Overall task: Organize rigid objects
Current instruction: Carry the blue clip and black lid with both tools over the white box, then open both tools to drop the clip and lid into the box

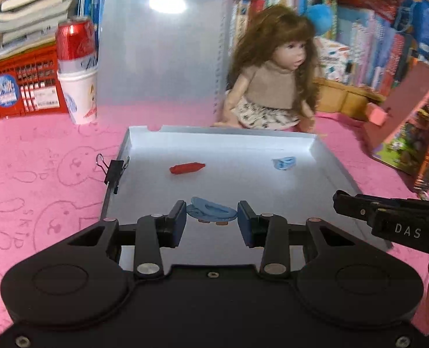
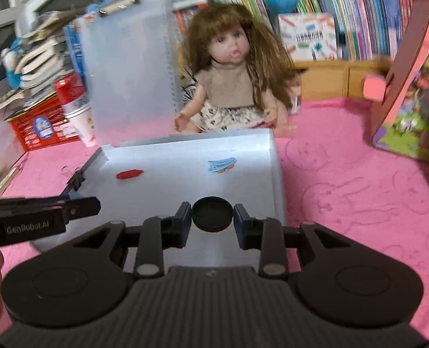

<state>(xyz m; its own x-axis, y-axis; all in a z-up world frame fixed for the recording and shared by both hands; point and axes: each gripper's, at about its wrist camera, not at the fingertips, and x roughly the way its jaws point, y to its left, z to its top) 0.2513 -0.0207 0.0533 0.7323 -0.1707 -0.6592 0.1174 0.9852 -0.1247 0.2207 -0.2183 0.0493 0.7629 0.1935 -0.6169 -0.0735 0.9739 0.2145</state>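
A shallow white tray (image 1: 223, 131) (image 2: 275, 174) lies on the pink mat. On its floor lie a red crayon-like piece (image 1: 186, 168) (image 2: 129, 174) and a small blue clip-like piece (image 1: 284, 163) (image 2: 222, 164). My left gripper (image 1: 212, 221) hangs over the tray's near end, shut on a second blue clip-like piece (image 1: 211, 211) that spans the gap between its pads. My right gripper (image 2: 212, 222) is over the tray's near right part, shut on a round black lid (image 2: 212, 214) held by its edges. A black binder clip (image 1: 114, 171) is clamped on the tray's left rim.
A long-haired doll (image 1: 275, 87) (image 2: 231, 87) sits right behind the tray. A translucent plastic sheet (image 1: 162, 58) stands upright at the back left, beside a red can on a white cup (image 1: 78, 72) and a red basket (image 1: 20, 87). Books line the back; a pink picture box (image 2: 408, 101) stands at right.
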